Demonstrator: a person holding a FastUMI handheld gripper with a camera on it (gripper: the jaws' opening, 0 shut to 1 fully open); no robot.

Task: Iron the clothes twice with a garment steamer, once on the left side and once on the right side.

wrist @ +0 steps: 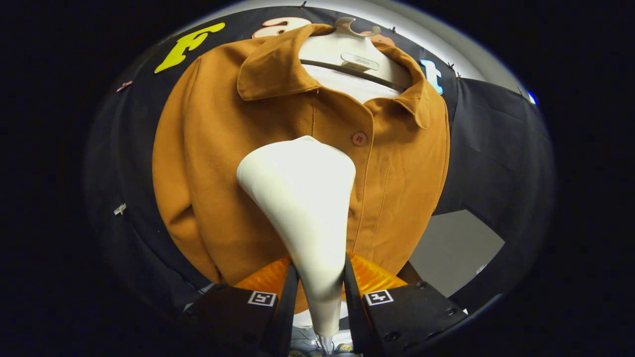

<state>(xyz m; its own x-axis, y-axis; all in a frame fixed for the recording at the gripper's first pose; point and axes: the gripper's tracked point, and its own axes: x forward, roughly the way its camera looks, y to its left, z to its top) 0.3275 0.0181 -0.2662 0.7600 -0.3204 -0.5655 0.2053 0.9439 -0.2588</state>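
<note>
Rust-brown cloth took up the middle of the frame: the shirt (297, 163) hung on a white hanger (354, 49) at top centre, buttoned, its collar spread, directly ahead of you. Your hand-held gripper (320, 292) was clamped on the garment steamer (300, 198), both fingers pressing the narrow handle at bottom centre. The steamer's long axis ran up and away from the fingers, widening to the head, which sat against or just short of the shirt's front, slightly to the picture's left of the button placket and below the top button (358, 138); whether it touched, I could not tell. My judgement: the pass turned on that offset, since you were set over the picture's left panel, with the right panel not yet covered.
</note>
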